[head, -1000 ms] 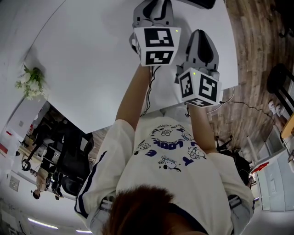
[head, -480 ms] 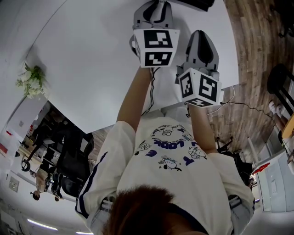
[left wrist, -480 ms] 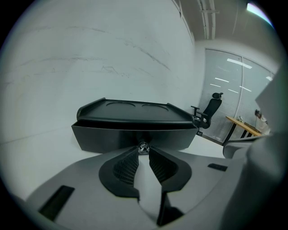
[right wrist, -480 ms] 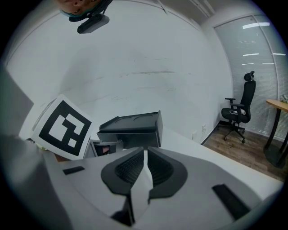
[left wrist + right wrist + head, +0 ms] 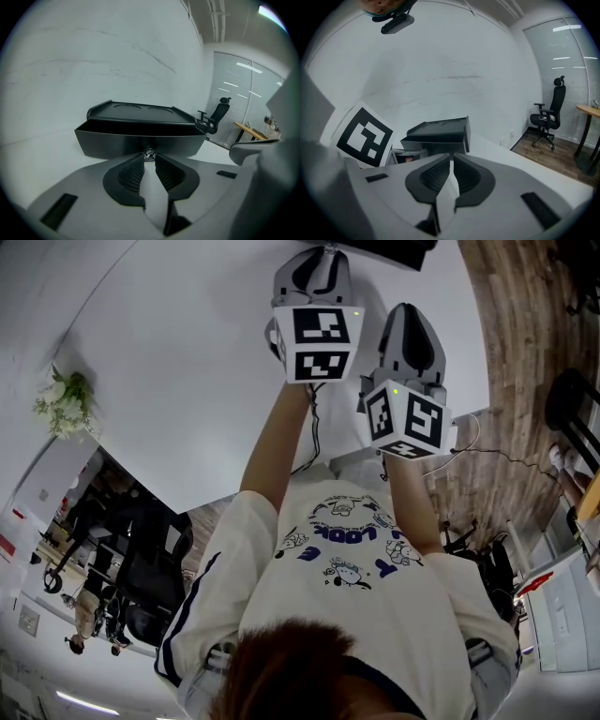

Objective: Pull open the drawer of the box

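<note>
A large white table [image 5: 178, 371] is set against a plain white wall [image 5: 93, 42], on which faint scuff lines can be made out. To the right of the table a wood-plank floor [image 5: 525, 324] is laid, and a thin cable [image 5: 511, 456] is trailed across it. White flowers with green leaves [image 5: 64, 404] are placed near the table's left corner, and black office chairs [image 5: 141, 568] are grouped below them. Another black office chair [image 5: 548, 117] is placed before a glazed partition [image 5: 567, 70] hung with blinds, across which bright strips of light are seen. A wooden desk [image 5: 589, 110] is set just beside that chair.
</note>
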Tool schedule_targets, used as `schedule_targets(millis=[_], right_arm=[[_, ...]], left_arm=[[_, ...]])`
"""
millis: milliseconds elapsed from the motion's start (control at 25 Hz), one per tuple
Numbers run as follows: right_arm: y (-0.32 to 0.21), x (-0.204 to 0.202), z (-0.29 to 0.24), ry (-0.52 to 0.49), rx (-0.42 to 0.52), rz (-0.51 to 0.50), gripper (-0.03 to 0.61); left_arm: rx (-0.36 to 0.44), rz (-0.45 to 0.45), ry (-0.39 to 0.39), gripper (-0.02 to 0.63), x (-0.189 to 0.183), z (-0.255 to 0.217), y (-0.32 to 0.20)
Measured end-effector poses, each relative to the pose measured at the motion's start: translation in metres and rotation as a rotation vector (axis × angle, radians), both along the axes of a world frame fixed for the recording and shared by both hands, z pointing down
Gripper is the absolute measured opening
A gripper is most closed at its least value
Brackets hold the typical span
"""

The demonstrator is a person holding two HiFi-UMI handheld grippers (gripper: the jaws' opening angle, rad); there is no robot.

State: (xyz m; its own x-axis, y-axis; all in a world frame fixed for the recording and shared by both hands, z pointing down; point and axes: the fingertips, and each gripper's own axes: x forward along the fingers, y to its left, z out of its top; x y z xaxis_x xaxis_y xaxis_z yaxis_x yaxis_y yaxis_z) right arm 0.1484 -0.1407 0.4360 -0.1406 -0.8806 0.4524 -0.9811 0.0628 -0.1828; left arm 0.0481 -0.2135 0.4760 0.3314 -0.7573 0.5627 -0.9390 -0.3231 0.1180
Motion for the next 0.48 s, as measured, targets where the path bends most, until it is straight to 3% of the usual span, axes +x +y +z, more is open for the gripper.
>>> schedule_targets(millis=[480], right_arm=[[0.014, -0.010, -0.007, 0.002, 0.008, 0.010, 0.043]], left_arm=[[-0.028, 0.002, 0.035, 0.080, -0.004, 0.000, 0.023]])
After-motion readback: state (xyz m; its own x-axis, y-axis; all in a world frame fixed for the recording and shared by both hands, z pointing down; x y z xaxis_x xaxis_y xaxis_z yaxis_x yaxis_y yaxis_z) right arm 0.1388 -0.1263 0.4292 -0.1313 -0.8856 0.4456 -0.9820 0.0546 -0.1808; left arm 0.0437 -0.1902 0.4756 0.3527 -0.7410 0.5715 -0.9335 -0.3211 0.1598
